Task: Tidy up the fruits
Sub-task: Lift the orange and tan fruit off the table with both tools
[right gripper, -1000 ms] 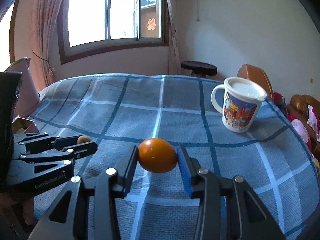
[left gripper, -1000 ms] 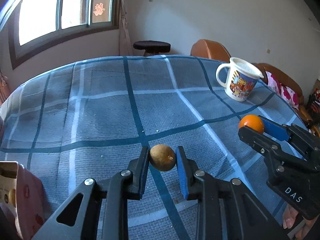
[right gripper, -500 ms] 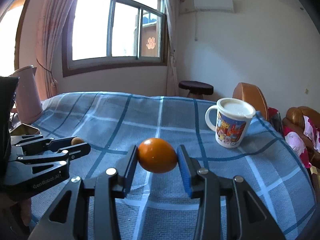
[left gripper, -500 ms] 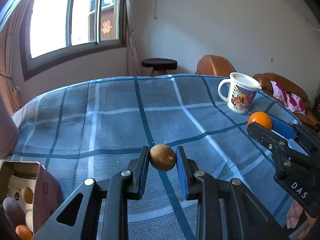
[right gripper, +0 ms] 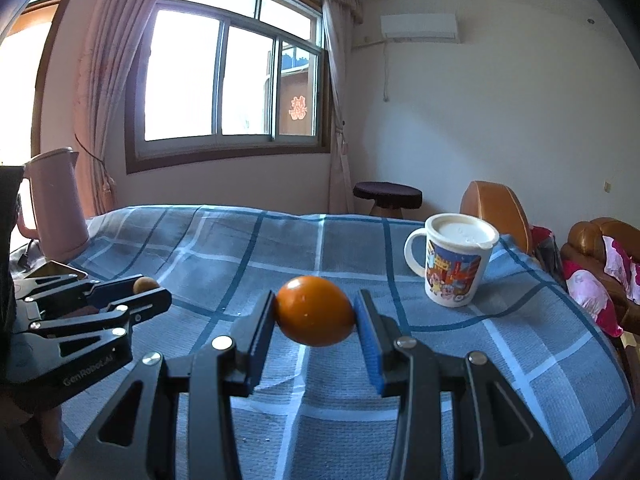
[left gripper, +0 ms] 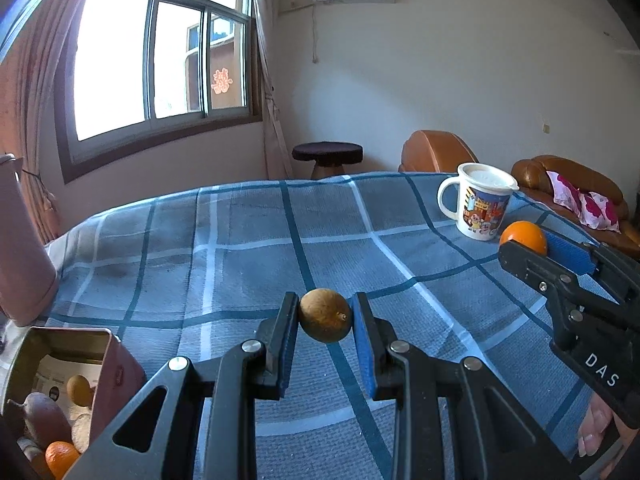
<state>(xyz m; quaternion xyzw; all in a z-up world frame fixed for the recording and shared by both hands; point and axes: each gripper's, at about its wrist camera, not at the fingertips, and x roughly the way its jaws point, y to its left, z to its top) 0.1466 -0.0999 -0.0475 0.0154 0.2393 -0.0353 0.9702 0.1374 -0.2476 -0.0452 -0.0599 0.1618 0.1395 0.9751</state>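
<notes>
Left tool (left gripper: 326, 316) clamping brown fruit (left gripper: 325, 315), sitting nearer tin (left gripper: 60, 344) at desk's (left gripper: 240, 248) near-left corner; right tool (right gripper: 316, 312) gripping orange (right gripper: 315, 311), lying farther.

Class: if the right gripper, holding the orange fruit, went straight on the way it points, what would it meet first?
Probably the checked tablecloth ahead of the right gripper holding the orange fruit, since it points slightly downward. The mug stands off to the right; depth is uncertain.
</notes>
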